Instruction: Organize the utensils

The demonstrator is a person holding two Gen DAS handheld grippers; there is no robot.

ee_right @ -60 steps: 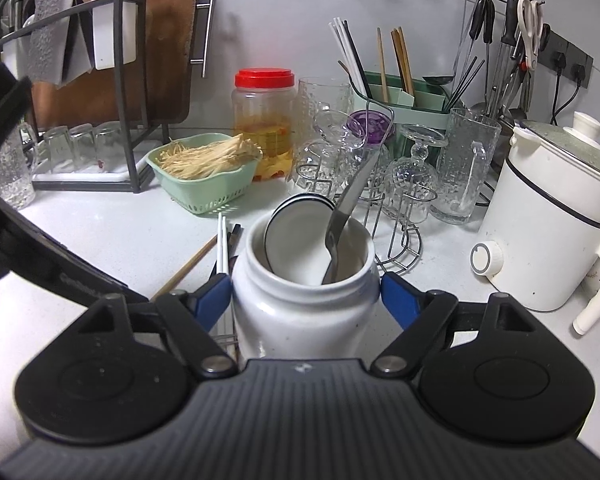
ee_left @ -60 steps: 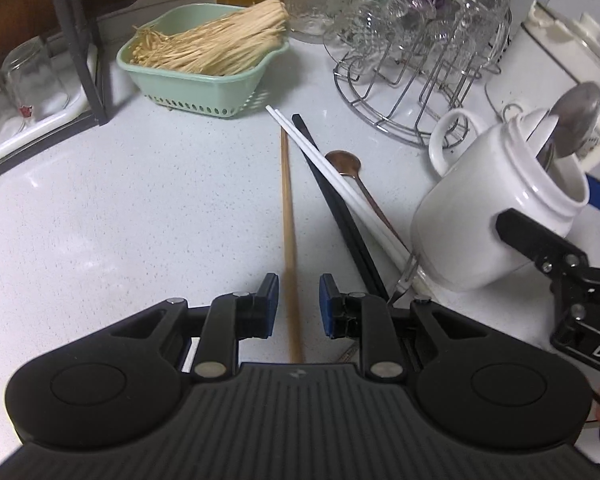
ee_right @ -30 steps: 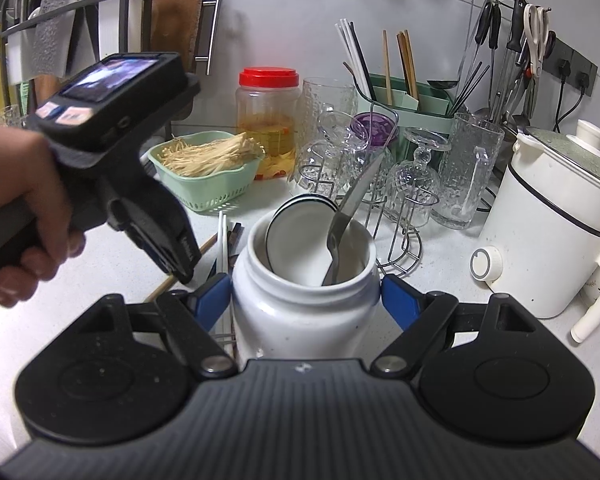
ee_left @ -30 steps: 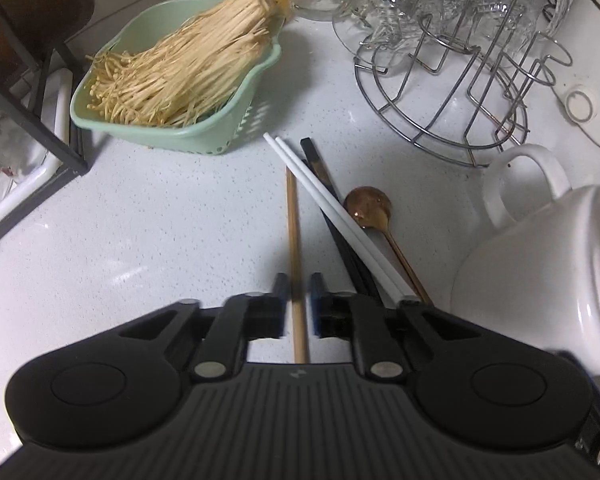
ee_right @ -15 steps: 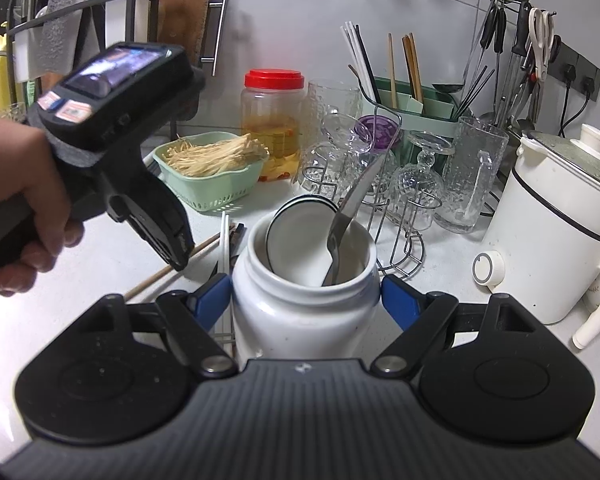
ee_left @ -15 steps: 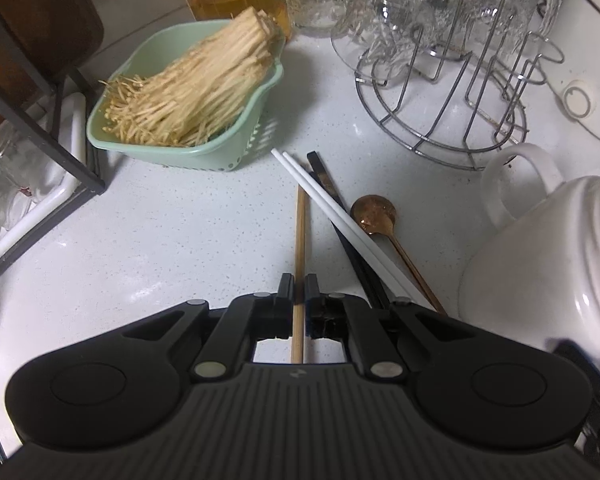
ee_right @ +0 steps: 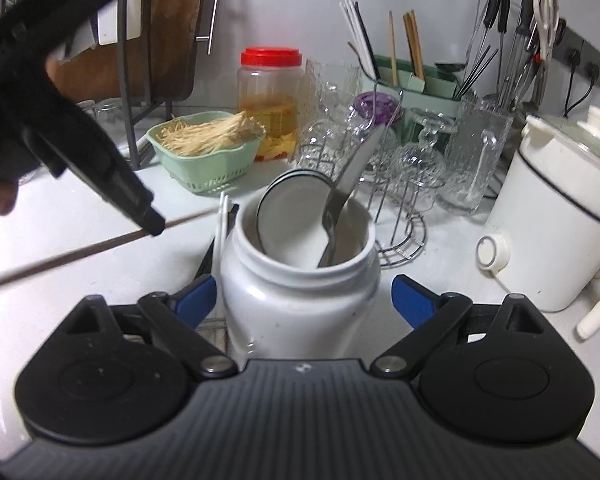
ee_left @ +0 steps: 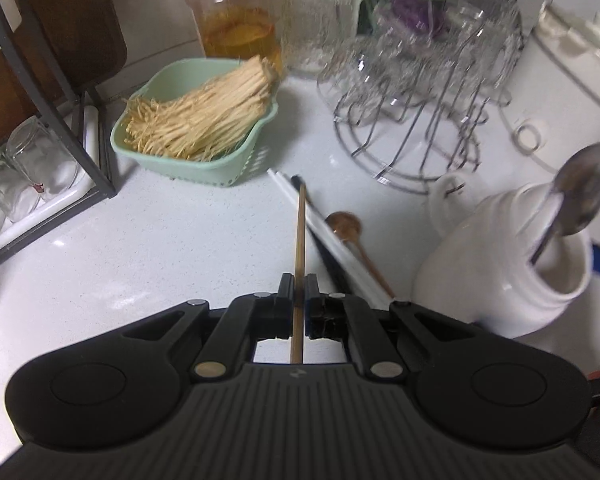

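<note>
One wooden chopstick (ee_left: 299, 236) now lifted, pinched in left tongs (ee_left: 299, 296) | right tongs (ee_right: 303, 300) opening, blue pads newly clear of white jar (ee_right: 300, 304)

Left wrist view: looked steeply down along its own fingers (ee_left: 284, 292) at the white counter (ee_left: 160, 248), close, with the green basket (ee_left: 220, 168) ahead and the white jar (ee_left: 500, 272) at right. Right wrist view: sat lower and flatter just behind the white jar (ee_right: 296, 300), facing the back wall (ee_right: 300, 8) past the glass rack (ee_right: 400, 208), the white cooker (ee_right: 560, 220) at right. Shared: jar, basket, red-lidded jar (ee_left: 236, 20), rack, counter.
</note>
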